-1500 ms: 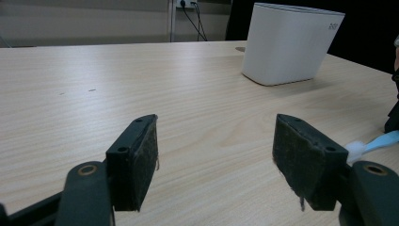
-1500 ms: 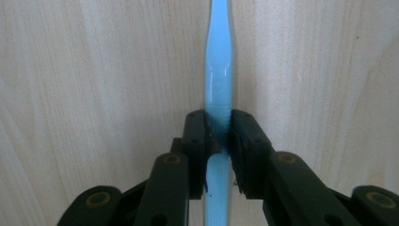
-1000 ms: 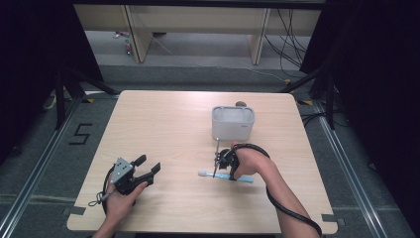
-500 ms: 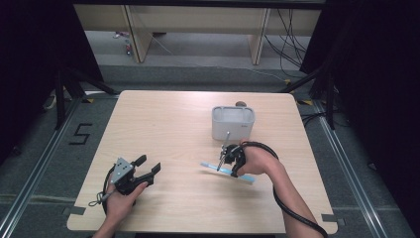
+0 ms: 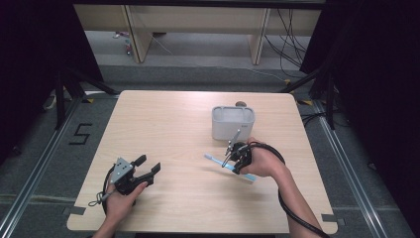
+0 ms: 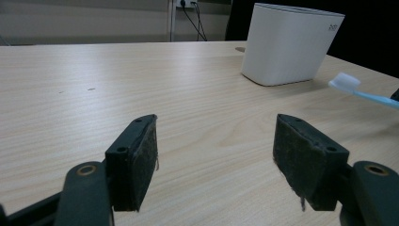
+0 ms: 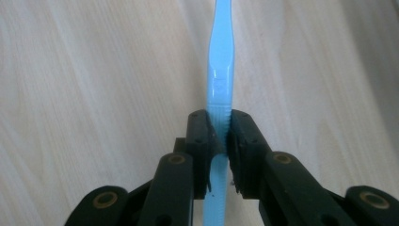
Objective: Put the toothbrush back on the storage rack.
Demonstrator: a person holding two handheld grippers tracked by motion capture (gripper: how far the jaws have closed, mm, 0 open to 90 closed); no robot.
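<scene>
Gripping the light-blue toothbrush (image 7: 219, 89) in my right gripper (image 5: 236, 157), I have the pickup done: the pads are clamped on the ribbed part of its handle, as the right gripper view shows, with the neck running on ahead of the jaws. In the high view the brush sits slanted over the right half of the table (image 5: 163, 119), its white bristle head pointing left and a little far, the handle end trailing near and right under my hand. Judging from that slant and from the left gripper view, where the bristle end (image 6: 346, 81) hangs clear above the wood, I take it to be lifted off the surface rather than lying on it.

My left gripper (image 5: 143, 168) rests at the near left of the table with its jaws standing wide apart and nothing between them; it has no part in the work yet.

Farther off, just beyond my right hand, stands the white holder (image 5: 233, 123), upright with its mouth open. What is left, as I judge it, is to carry the brush that short way, tip it upright and let it down into the holder.
</scene>
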